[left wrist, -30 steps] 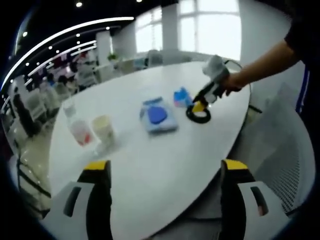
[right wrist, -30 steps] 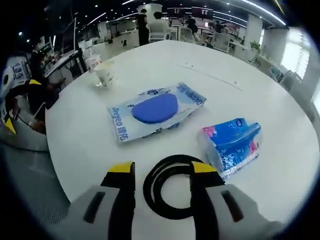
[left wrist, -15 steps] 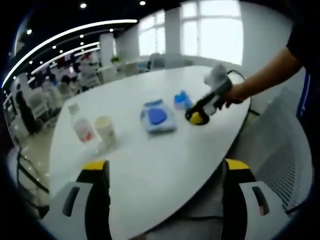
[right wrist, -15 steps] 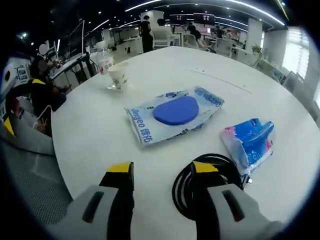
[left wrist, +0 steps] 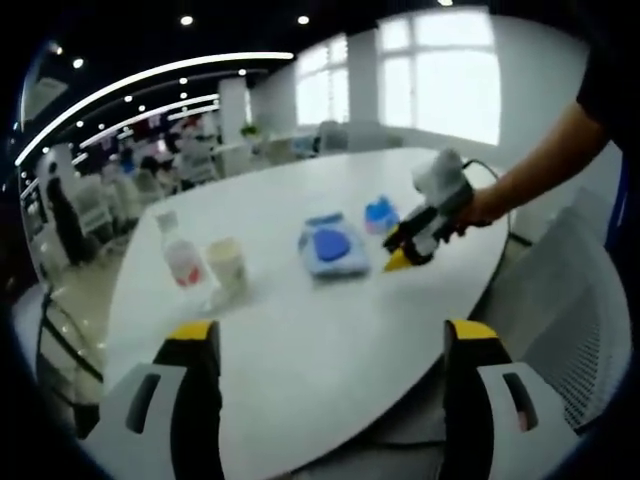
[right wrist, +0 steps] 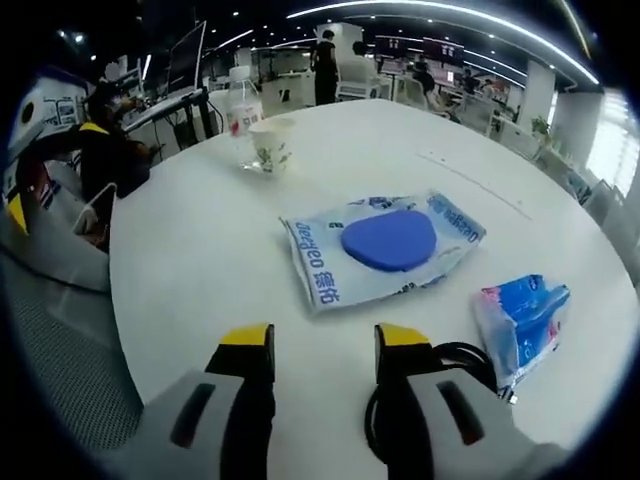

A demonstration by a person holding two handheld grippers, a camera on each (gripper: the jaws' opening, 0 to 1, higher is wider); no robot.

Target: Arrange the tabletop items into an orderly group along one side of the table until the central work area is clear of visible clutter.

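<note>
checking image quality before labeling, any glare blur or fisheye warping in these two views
Left gripper view: bright windows blow out to white, the table edge bows from fisheye, and the bottle looks soft. Right gripper view: sharper, with readable print on the blue pouch; ceiling light strips curve.

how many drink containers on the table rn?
2: a plastic bottle and a paper cup, side by side at the far edge of the table in the right gripper view. Nothing seems hidden.
</note>
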